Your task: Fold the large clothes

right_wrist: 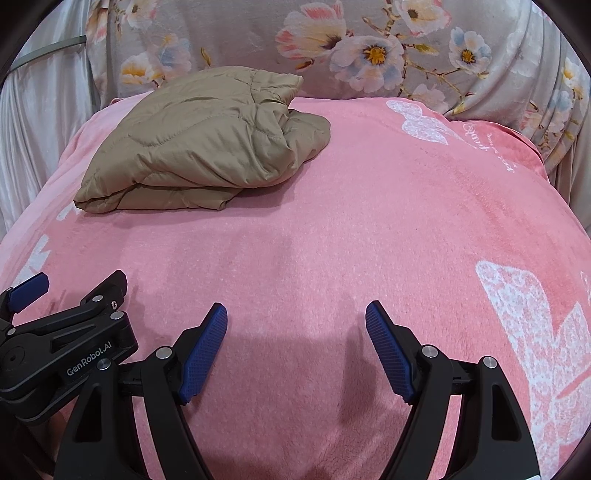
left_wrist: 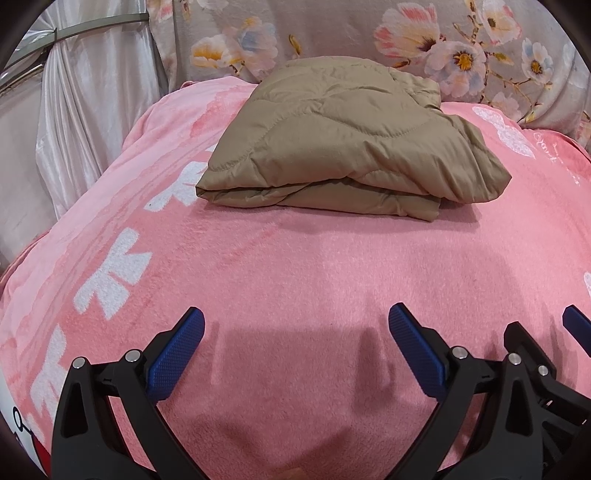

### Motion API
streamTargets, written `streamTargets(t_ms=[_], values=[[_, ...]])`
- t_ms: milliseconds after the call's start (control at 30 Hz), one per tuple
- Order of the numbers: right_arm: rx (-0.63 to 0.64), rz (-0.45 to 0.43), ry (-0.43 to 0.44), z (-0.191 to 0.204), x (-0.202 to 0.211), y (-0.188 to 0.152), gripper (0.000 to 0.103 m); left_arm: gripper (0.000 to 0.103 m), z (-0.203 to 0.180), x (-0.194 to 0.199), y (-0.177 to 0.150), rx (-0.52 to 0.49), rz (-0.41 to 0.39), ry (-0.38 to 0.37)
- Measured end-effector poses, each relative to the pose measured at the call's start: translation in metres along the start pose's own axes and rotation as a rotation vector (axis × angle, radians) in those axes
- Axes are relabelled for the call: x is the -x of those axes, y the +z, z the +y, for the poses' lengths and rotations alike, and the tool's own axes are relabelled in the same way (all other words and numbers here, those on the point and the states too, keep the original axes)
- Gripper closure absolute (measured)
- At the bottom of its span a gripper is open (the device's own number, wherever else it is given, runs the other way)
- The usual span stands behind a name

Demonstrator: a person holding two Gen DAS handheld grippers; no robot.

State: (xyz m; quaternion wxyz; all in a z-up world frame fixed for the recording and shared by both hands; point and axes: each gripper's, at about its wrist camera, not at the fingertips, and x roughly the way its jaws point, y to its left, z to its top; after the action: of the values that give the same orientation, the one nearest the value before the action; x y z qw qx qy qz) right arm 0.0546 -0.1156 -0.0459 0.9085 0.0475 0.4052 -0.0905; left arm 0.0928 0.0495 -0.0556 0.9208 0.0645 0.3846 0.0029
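Observation:
A tan quilted jacket (left_wrist: 332, 140) lies folded into a thick bundle at the far side of a pink blanket (left_wrist: 295, 266). In the right wrist view the same jacket (right_wrist: 199, 147) sits at the upper left. My left gripper (left_wrist: 295, 317) hovers over bare blanket well short of the jacket, open, nothing between its blue pads (left_wrist: 177, 354). My right gripper (right_wrist: 295, 314) is beside it, also open and empty. Each gripper shows at the edge of the other's view: the right one (left_wrist: 535, 332) and the left one (right_wrist: 70, 291).
The pink blanket (right_wrist: 369, 221) has white bow and butterfly prints. Behind it hangs a grey floral cloth (left_wrist: 406, 40). White satin drapery (left_wrist: 85, 110) falls along the left side, with a metal rail (left_wrist: 92, 27) above it.

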Motion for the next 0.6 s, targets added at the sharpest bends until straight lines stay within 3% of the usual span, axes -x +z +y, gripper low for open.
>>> streamTargets(t_ms=[600], values=[[0.002,-0.005,-0.003,0.0004,0.0003,-0.0001,0.028,0.006,0.0002,0.0004,0.0007,-0.002,-0.004,0.004]])
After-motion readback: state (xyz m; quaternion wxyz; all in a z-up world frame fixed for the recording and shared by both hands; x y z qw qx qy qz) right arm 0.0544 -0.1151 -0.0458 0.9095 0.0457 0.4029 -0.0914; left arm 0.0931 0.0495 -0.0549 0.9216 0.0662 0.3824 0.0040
